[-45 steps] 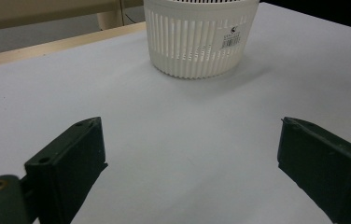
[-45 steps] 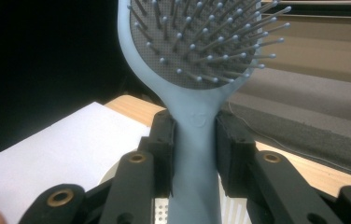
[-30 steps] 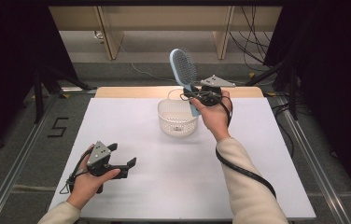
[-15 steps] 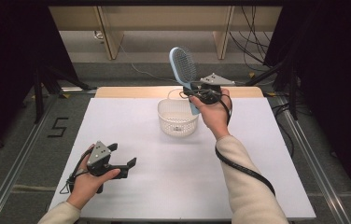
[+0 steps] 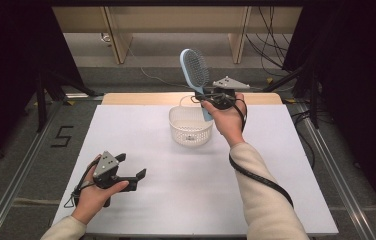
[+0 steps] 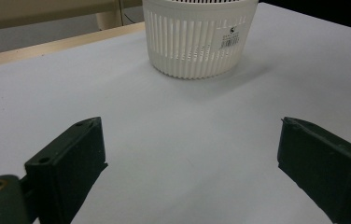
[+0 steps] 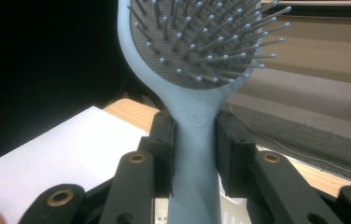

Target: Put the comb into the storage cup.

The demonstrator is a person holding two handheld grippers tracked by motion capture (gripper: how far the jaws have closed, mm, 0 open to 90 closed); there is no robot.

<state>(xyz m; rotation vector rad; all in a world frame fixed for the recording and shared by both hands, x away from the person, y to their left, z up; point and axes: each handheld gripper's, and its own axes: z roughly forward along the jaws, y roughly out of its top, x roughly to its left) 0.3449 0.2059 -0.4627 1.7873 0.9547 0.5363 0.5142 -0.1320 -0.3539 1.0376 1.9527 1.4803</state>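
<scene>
Above the white basket (image 5: 190, 126), the right gripper (image 5: 211, 97) clamps the handle of a blue hairbrush (image 5: 195, 72), held upright. Near the table's (image 5: 176, 200) front-left, the left gripper (image 5: 128, 177) rests with jaws wide apart.

Obstacle: white basket (image 5: 191, 126) at desk (image 5: 286, 165) far centre, hairbrush (image 5: 196, 75) raised above it. Free room: bare desk surface on all sides.
</scene>
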